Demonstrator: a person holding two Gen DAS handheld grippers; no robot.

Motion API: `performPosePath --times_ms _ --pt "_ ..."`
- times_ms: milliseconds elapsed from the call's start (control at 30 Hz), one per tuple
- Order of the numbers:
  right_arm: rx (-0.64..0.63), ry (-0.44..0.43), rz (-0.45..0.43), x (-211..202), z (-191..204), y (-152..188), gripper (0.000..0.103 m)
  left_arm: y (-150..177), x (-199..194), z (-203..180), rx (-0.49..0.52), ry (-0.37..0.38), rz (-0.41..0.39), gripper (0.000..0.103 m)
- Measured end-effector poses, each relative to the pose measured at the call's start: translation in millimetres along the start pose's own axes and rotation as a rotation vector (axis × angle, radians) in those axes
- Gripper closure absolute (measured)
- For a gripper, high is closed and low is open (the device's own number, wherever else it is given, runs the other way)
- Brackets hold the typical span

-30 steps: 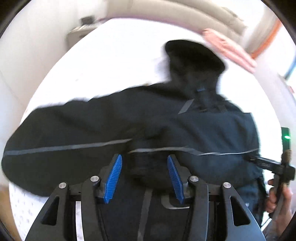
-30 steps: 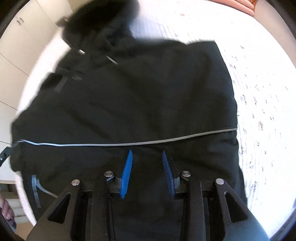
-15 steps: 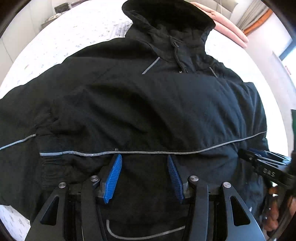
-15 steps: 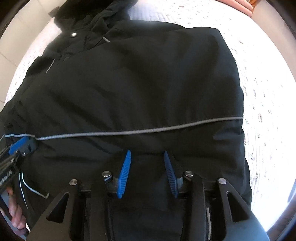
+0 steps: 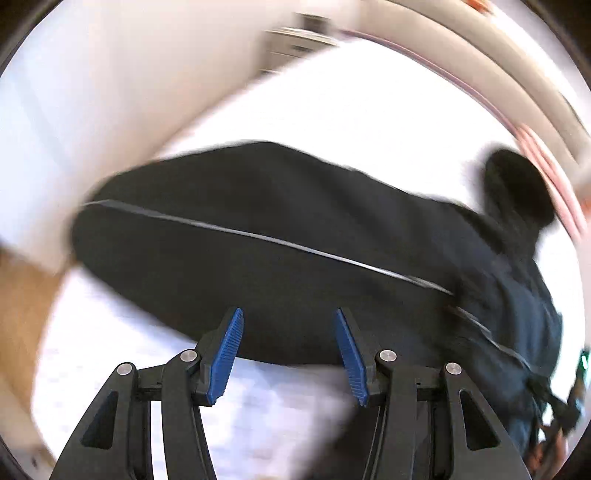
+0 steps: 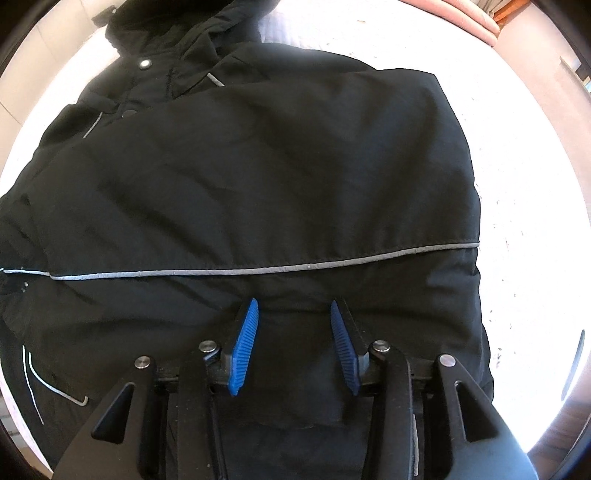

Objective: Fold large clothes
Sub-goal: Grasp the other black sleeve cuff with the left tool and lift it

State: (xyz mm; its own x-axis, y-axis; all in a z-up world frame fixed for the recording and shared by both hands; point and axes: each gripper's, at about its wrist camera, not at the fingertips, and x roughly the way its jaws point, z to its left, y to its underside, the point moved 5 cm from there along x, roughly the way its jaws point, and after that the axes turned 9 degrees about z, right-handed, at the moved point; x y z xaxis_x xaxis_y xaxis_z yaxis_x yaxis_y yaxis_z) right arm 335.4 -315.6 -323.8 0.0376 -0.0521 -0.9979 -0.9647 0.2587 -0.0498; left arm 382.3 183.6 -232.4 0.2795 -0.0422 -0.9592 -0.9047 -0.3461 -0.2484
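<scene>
A black hooded jacket (image 6: 258, 177) with thin grey reflective piping lies spread flat on a white bed, hood (image 6: 177, 26) at the far end. My right gripper (image 6: 291, 314) is open and empty, low over the jacket's lower body just below the piping line. The left wrist view is blurred by motion: my left gripper (image 5: 288, 325) is open and empty at the near edge of the jacket's outstretched sleeve (image 5: 240, 236). The hood (image 5: 517, 188) shows at far right there.
The white patterned bedspread (image 6: 524, 155) surrounds the jacket. A pink folded cloth (image 6: 458, 14) lies at the bed's far edge. A wooden floor (image 5: 22, 288) shows left of the bed. The other gripper and a hand (image 5: 554, 428) appear at the left view's lower right.
My left gripper has swung fast to the left, from over the jacket's body to the sleeve near the bed's edge. My right gripper has stayed over the lower body, still open.
</scene>
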Motion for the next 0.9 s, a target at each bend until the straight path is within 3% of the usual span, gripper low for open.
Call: performPosePath --times_ms 67,167,367,500,600,667,767,800,833,900 --pt "0.001 0.013 -0.003 6.7 14.1 -12.7 0.057 -13.9 -4.0 57.4 -0.111 -0.042 -0.020 0.049" --pt "-0.001 0.032 -0.009 4.9 18.5 -13.1 0.057 -27.0 -2.0 115.9 -0.227 -0.042 -0.028 0.046" --pt "-0.018 0.074 -0.005 6.2 29.6 -11.5 0.056 -50.2 24.4 205.7 -0.421 0.050 -0.014 0.045" --pt "-0.035 0.108 -0.011 4.8 37.2 -9.5 0.055 -56.2 47.4 231.0 -0.531 0.073 -0.006 0.045" --pt "-0.031 0.119 -0.019 4.7 42.7 -6.7 0.055 -58.8 67.2 241.2 -0.576 0.138 0.020 0.044" --pt "-0.030 0.132 -0.022 4.1 46.8 -5.1 0.055 -60.4 73.0 243.4 -0.582 0.180 0.022 0.044" --pt "-0.032 0.157 -0.025 2.0 50.8 -4.0 0.055 -67.7 79.4 237.7 -0.560 0.181 0.018 0.045" --pt "-0.025 0.163 -0.030 -1.5 51.6 -3.8 0.055 -69.7 79.2 236.2 -0.549 0.192 0.008 0.056" --pt "-0.012 0.162 -0.035 -6.7 53.2 -2.3 0.055 -71.6 78.4 235.6 -0.535 0.199 -0.001 0.074" --pt "0.002 0.090 -0.057 -23.0 63.9 2.9 0.055 -75.5 69.2 229.7 -0.492 0.182 -0.025 0.083"
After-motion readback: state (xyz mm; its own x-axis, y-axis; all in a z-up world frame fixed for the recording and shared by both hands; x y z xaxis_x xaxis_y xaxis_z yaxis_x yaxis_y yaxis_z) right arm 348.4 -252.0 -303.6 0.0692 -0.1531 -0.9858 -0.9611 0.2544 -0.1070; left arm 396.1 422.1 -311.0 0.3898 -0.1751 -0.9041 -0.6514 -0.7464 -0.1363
